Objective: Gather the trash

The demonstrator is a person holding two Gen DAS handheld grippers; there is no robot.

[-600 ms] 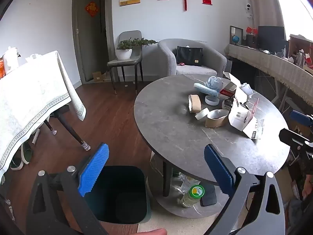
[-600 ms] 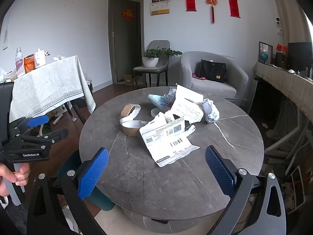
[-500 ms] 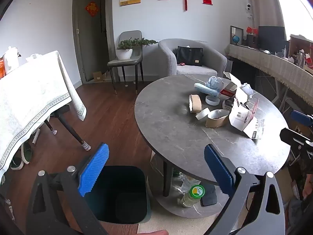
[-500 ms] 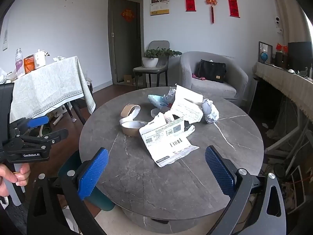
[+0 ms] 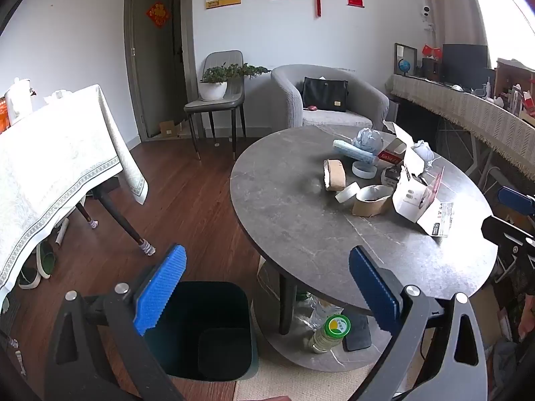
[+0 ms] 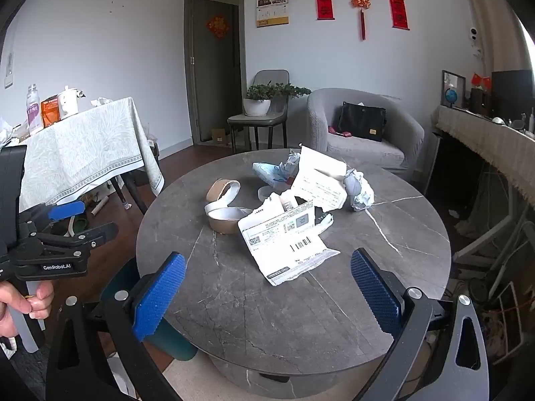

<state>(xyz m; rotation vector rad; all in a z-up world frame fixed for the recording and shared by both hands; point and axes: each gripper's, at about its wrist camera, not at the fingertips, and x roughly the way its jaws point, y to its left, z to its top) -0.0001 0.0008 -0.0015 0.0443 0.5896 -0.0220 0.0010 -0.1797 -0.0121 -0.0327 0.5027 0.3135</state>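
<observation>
Both tools stood wide open and held nothing. The left tool point(image 5: 267, 284) hung over the floor at the near edge of the round grey desk point(image 5: 301, 220), above the dark bin point(image 5: 214, 330) on the floor beside the desk's base. The right tool point(image 6: 267, 287) hovered over the desk's near side, short of the trash. That trash lay heaped toward the far middle of the desk: a torn white box with a barcode point(image 6: 287, 240), cardboard tape rings point(image 6: 222, 188), crumpled paper point(image 6: 359, 190) and a blue packet point(image 6: 267, 172). A bottle point(image 5: 329, 332) stood on the desk's lower shelf.
</observation>
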